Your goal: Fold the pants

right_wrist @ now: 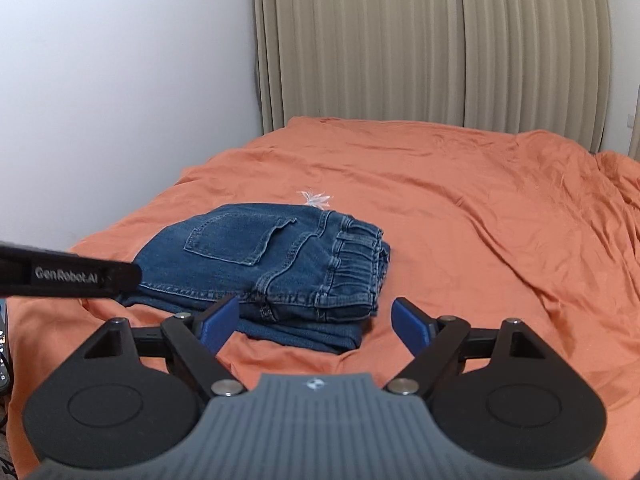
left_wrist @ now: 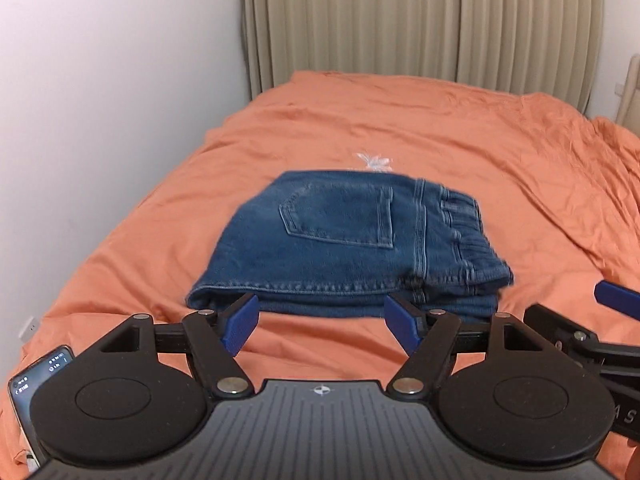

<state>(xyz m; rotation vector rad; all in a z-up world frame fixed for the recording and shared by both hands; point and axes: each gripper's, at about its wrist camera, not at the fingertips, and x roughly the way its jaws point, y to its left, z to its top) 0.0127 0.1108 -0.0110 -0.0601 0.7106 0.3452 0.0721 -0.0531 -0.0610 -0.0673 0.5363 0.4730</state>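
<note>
Pants (left_wrist: 344, 240), folded into a blue denim stack, lie mid-frame on the orange bed (left_wrist: 480, 152), just beyond the left tool (left_wrist: 322, 322) and right tool (right_wrist: 316, 326), both spread wide, gripping nothing.

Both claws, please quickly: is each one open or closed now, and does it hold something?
Left claw: open, holding nothing; the folded jeans lie just ahead.
Right claw: open, holding nothing.
</note>
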